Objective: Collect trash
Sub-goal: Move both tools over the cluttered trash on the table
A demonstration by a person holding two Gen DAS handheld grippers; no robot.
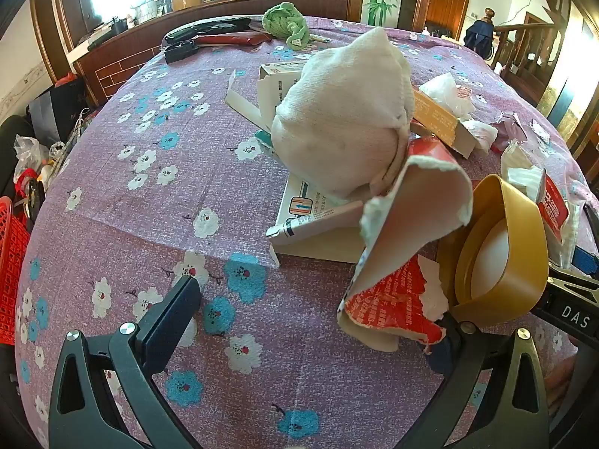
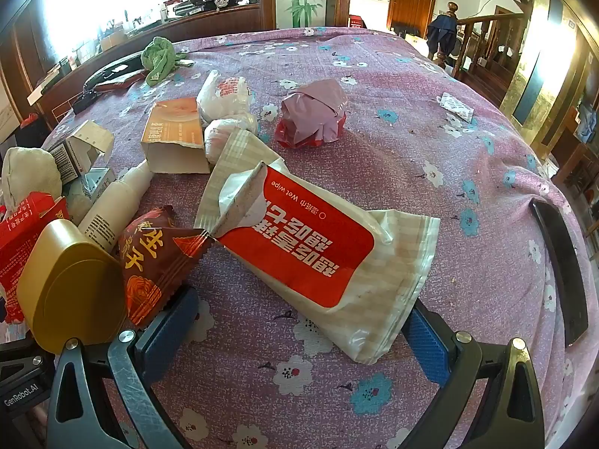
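Trash lies in a pile on a purple floral tablecloth. My left gripper is open; a torn red and white paper piece and a gold lid lie against its right finger. A white cloth bundle sits on flattened boxes behind. My right gripper is open around the lower end of a red and white wet wipe packet. A brown snack wrapper and the gold lid rest by its left finger.
In the right wrist view an orange box, a white bottle, white plastic bags, a crumpled pink and red bag and a small sachet lie further back. A green cloth is at the far edge. A red basket stands left of the table.
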